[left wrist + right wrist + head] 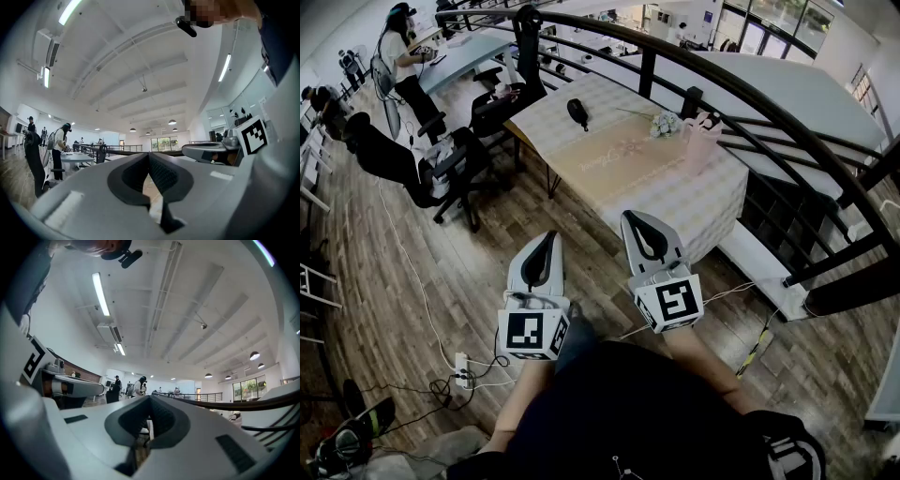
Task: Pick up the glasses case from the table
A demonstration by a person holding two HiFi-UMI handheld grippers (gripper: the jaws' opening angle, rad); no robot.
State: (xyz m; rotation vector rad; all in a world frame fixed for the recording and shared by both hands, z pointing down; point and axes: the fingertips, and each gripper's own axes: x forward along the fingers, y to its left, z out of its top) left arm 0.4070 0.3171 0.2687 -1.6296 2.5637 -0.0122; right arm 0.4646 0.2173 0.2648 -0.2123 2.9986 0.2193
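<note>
Two office chairs [457,176] beside the table [609,155]

We list one table [546,131], covered by a pale checked cloth [708,202] with a tan runner [614,155] across its middle. On it we count:
- a dark glasses case [577,112], far side
- a small bunch of pale flowers [665,124]
- a pink bag [701,142] just beside the flowers

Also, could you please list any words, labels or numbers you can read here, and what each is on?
Nothing here is legible.
On the table runner: faint script, too blurred to read.
On the left hand-held gripper and right hand-held gripper: square black-and-white patterns, no letters.
</note>
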